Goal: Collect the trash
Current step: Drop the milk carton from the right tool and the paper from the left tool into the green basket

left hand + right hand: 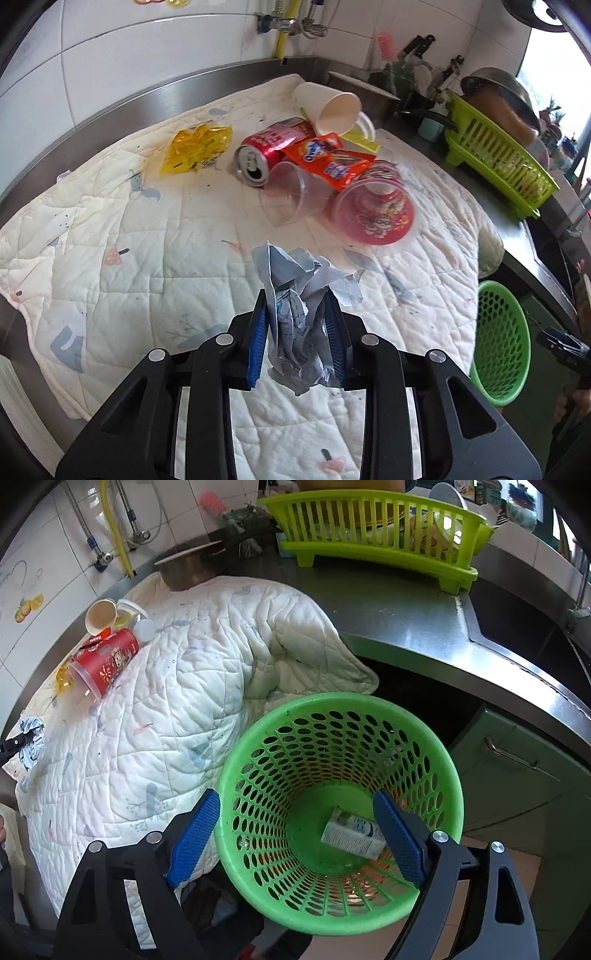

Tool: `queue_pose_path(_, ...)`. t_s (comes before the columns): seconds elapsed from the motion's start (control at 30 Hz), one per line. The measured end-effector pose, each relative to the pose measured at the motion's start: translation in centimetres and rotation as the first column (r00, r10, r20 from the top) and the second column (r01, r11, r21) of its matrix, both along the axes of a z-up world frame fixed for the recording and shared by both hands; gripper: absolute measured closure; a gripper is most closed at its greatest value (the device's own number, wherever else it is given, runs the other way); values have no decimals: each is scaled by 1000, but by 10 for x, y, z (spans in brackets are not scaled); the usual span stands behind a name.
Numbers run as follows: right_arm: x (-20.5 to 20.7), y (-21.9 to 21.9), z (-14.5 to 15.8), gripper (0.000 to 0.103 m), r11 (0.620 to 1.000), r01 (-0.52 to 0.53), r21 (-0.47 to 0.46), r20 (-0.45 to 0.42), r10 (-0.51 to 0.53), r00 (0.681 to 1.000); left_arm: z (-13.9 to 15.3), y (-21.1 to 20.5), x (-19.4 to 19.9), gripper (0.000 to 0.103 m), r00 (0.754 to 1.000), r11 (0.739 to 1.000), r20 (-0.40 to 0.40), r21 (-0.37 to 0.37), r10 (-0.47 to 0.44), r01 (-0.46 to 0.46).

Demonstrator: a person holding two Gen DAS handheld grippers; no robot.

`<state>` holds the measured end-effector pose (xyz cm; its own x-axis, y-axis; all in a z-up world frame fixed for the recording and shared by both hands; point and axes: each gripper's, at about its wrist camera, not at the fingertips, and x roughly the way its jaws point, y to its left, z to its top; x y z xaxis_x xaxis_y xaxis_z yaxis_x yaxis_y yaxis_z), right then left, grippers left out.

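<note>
My left gripper (297, 302) is shut on a crumpled blue-white paper wad (301, 295), held just above the quilted mat (129, 229). Beyond it lie a red soda can (271, 149), an orange snack wrapper (332, 158), a clear plastic cup (295, 195), a red printed cup (376, 212), a white paper cup (332, 107) and a yellow wrapper (195, 147). My right gripper (295, 823) grips the near side of the green perforated basket (436, 746), one finger outside the wall and one inside. A small carton (351, 834) lies in the basket. The paper wad also shows at the left edge (31, 738).
A lime dish rack (376, 542) stands on the steel counter (406, 624) at the back. A sink (528, 635) lies to the right. A pot (188, 568) and taps (288, 26) are at the tiled wall. The basket hangs off the counter's edge beside green cabinets (517, 775).
</note>
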<state>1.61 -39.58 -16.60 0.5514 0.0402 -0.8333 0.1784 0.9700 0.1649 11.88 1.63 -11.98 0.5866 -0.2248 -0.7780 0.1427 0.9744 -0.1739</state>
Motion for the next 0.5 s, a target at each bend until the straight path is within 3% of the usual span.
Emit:
queue_pose_path(0.3, -27, 1, 25, 17, 1000, 23, -14, 59, -22, 998, 29, -87, -14, 74, 971, 970, 51, -56, -235, 238)
queue_pose_path(0.5, -47, 0, 42, 14, 998, 49, -51, 88, -44, 995, 41, -162, -20, 74, 914, 912, 72, -66, -400, 404)
